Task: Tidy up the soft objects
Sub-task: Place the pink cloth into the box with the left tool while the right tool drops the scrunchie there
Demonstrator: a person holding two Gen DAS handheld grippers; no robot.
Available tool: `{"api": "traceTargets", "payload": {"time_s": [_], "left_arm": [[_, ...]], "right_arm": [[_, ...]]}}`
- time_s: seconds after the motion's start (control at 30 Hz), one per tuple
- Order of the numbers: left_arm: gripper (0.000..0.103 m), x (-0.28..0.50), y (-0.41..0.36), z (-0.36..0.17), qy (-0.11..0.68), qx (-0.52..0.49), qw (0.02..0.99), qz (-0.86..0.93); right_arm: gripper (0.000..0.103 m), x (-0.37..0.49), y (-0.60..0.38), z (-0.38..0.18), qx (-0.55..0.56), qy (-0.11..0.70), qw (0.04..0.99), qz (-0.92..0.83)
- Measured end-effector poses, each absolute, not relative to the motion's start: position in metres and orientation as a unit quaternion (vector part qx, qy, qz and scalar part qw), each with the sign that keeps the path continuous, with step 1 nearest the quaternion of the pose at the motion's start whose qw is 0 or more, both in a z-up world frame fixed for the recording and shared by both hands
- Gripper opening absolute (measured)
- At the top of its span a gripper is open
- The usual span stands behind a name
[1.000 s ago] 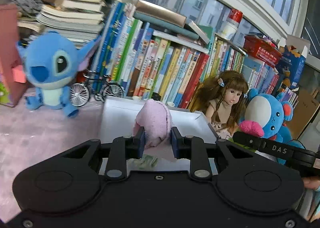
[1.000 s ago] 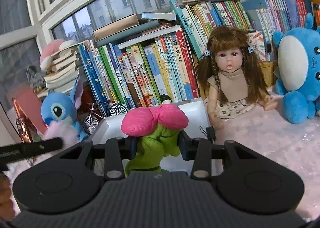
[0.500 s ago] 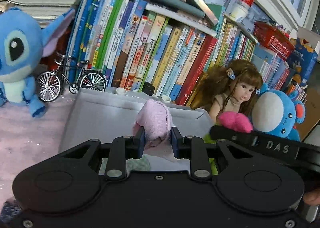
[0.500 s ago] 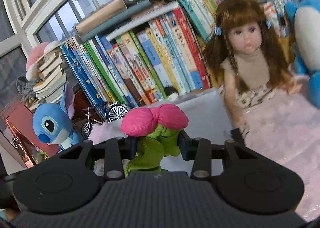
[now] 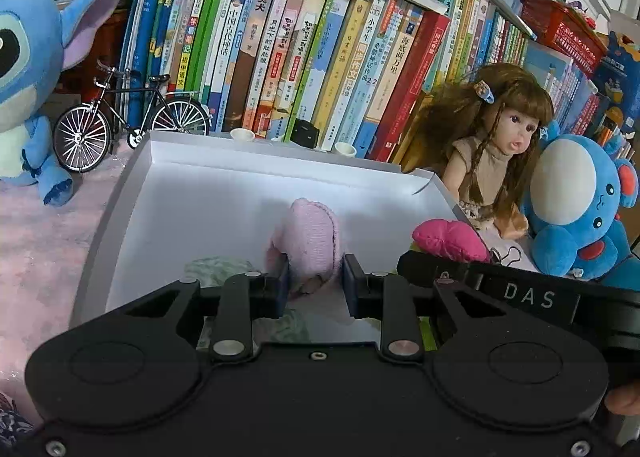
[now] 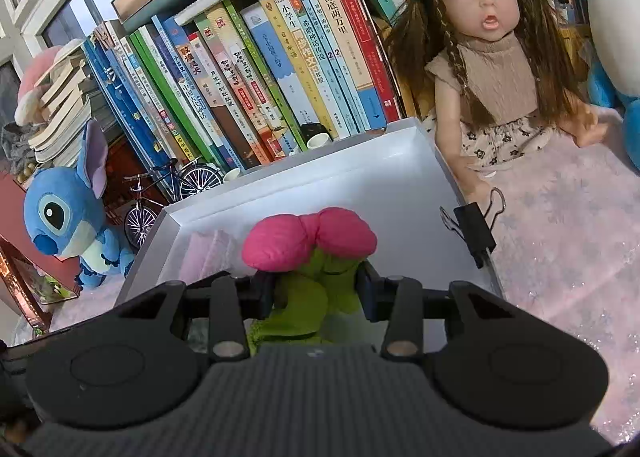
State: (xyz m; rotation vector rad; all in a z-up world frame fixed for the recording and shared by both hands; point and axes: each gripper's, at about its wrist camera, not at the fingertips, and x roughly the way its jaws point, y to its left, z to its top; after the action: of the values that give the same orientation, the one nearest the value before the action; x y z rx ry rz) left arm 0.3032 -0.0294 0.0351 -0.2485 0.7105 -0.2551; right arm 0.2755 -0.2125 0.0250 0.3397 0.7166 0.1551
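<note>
My left gripper [image 5: 314, 285] is shut on a pale pink knitted soft piece [image 5: 310, 235], which hangs just over the floor of the white box [image 5: 224, 193]. A greenish cloth [image 5: 218, 269] lies in the box under the fingers. In the right wrist view my right gripper [image 6: 318, 289] is shut on a green plush toy with a hot pink bow [image 6: 310, 241], held over the near part of the same white box [image 6: 360, 177]. The pink piece [image 6: 204, 257] shows at its left. From the left wrist view, the pink bow [image 5: 448, 239] and the right gripper's body sit at the box's right edge.
A row of upright books [image 5: 320, 69] stands behind the box. A blue plush [image 5: 24, 77] and a model bicycle [image 5: 128, 121] stand left; a doll [image 5: 492, 153] and a blue plush [image 5: 576, 209] right. A black binder clip [image 6: 474, 231] grips the box's right rim. Pink cloth covers the surface.
Both grippers have come forward and down over the white box, each keeping hold of its toy. The box and books now fill more of both views.
</note>
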Motion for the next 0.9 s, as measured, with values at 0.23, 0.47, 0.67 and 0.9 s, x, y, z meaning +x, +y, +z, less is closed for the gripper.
{"api": "traceTargets", "payload": {"time_s": [0.23, 0.47, 0.67, 0.9], "left_arm": [[0.03, 0.302, -0.033, 0.035, 0.343, -0.116, 0.924, -0.122], [0.057, 0.289, -0.027, 0.051, 0.311, -0.093, 0.94, -0.104], [0.084, 0.263, -0.02, 0.065, 0.27, -0.075, 0.956, -0.086], [0.089, 0.221, -0.02, 0.08, 0.241, -0.043, 0.966, -0.085]], "right_arm": [[0.056, 0.275, -0.216, 0.024, 0.176, 0.344, 0.919, 0.081], [0.08, 0.266, -0.226, 0.032, 0.194, 0.328, 0.919, 0.096], [0.098, 0.248, -0.226, 0.049, 0.182, 0.301, 0.929, 0.11], [0.102, 0.215, -0.226, 0.064, 0.154, 0.271, 0.941, 0.129]]}}
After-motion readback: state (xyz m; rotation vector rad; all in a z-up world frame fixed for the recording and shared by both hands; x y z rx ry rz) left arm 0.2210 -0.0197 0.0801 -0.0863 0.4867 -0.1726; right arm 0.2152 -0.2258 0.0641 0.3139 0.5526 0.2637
